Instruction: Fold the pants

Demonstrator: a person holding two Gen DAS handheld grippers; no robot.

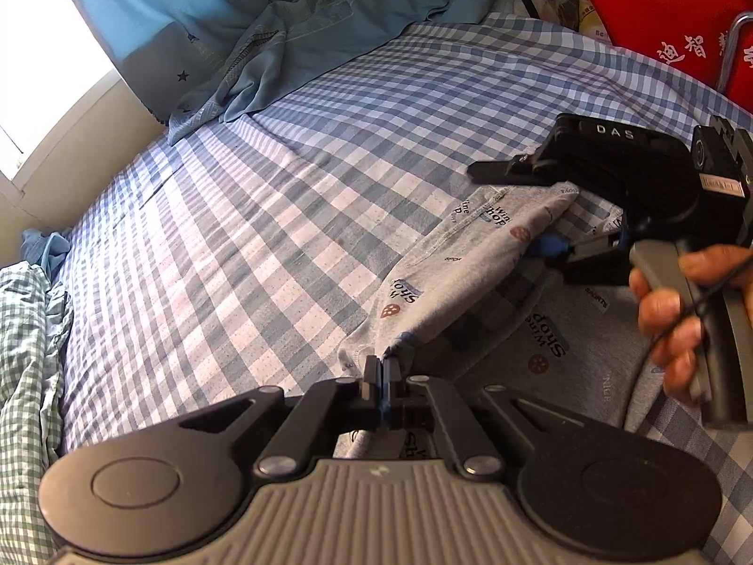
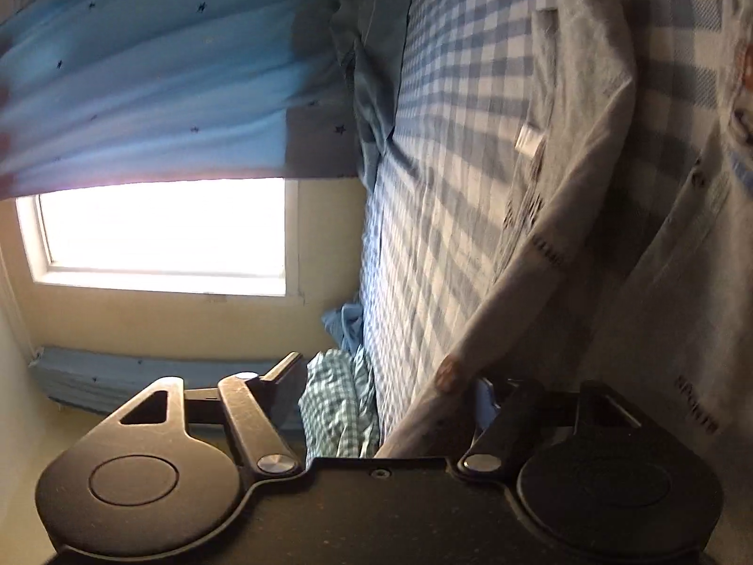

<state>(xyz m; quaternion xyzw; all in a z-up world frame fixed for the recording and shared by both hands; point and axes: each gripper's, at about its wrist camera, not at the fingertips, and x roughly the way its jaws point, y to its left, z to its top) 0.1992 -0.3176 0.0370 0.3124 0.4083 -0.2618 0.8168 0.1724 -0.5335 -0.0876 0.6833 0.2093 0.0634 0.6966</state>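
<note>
In the left wrist view, the left claw [image 1: 380, 369] is sitting pressed together, pinching a blue-edged corner of the grey printed pants [image 1: 470, 254], which are lying across the blue-and-white checked bed sheet [image 1: 263, 216] toward its right side. The fabric is rising from that corner in a raised fold toward the right claw [image 1: 527, 216], which a hand [image 1: 677, 310] is holding by its grey handle; its upper finger is reaching above the cloth and its lower, blue-tipped finger is lying against the fold, so the jaws are standing apart with the fabric between them. A blue star-print curtain [image 1: 197, 4] is draping onto the far edge of the bed, and a red bag [image 1: 668, 14] is standing at the top right. In the right wrist view, rolled on its side and blurred, the right claw [image 2: 390, 386] is spreading wide, a grey fold of the pants [image 2: 541, 254] passing beside its right finger, whether touching I cannot tell. A bright window [image 2: 160, 230] is glowing beneath the curtain [image 2: 155, 75].
</note>
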